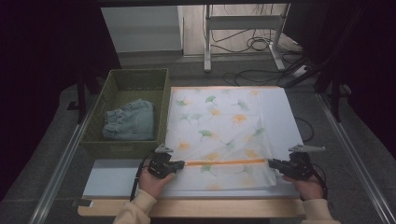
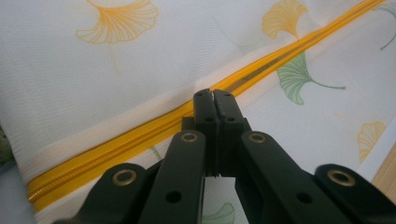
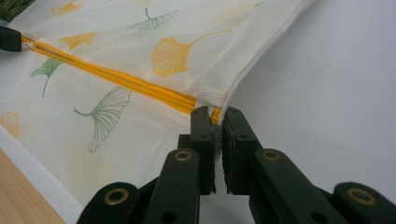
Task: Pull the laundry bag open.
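Note:
A white mesh bag [image 1: 224, 126] printed with ginkgo leaves lies flat on the table, and an orange zipper [image 1: 224, 162] runs across its near part. At the zipper's left end my left gripper [image 1: 180, 164] is shut, its tips [image 2: 214, 95] pinching a small pale tab that looks like the zipper pull. The yellow zipper tape [image 2: 116, 137] passes under its jaws. My right gripper [image 1: 272, 163] is at the zipper's right end. It is shut [image 3: 215, 114] on the bag's corner edge [image 3: 212, 95], where the zipper tape ends.
A green woven basket [image 1: 133, 81] stands left of the bag and holds a folded denim garment [image 1: 130, 120]. The bag rests on a white board [image 1: 112, 179], on a wooden tabletop [image 1: 196, 207]. Cables and a stand leg [image 1: 208, 46] lie on the floor beyond.

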The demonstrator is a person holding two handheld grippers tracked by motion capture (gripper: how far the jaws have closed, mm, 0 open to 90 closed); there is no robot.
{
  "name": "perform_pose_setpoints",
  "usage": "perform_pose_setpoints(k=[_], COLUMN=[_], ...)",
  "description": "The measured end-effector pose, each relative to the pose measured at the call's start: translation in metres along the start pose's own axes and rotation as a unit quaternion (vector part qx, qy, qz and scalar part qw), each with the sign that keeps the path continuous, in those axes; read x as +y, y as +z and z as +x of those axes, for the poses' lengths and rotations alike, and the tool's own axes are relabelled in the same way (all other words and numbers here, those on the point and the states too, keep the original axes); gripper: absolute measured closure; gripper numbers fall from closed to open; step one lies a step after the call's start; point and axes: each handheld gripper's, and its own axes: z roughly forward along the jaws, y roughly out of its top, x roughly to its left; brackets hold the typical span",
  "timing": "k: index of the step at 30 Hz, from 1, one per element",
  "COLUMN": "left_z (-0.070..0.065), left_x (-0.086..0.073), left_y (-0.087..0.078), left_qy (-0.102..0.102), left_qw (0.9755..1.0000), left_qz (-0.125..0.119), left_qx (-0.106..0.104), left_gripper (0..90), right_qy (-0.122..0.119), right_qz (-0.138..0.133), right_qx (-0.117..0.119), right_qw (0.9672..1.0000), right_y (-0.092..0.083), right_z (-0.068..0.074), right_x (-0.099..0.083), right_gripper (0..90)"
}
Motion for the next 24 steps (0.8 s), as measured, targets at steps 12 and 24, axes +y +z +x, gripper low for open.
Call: perform_pose_setpoints(k=[12, 24], left_z=[0.008, 0.017], left_x=[-0.007, -0.016], left_y=[-0.01, -0.023], left_qy=[-0.005, -0.009], left_qw=[0.9999, 0.9998], left_qz=[-0.004, -0.005], left_qx=[0.011, 0.019], left_gripper=[90.0, 90.0], right_qy=[0.002, 0.001], right_qz=[0.0, 0.001], right_qx=[-0.004, -0.006], right_qw=[1.0, 1.0], right_y=[-0.001, -0.001], right_z=[-0.001, -0.001], right_x=[-0.001, -0.001], right_gripper=[83.7, 83.8])
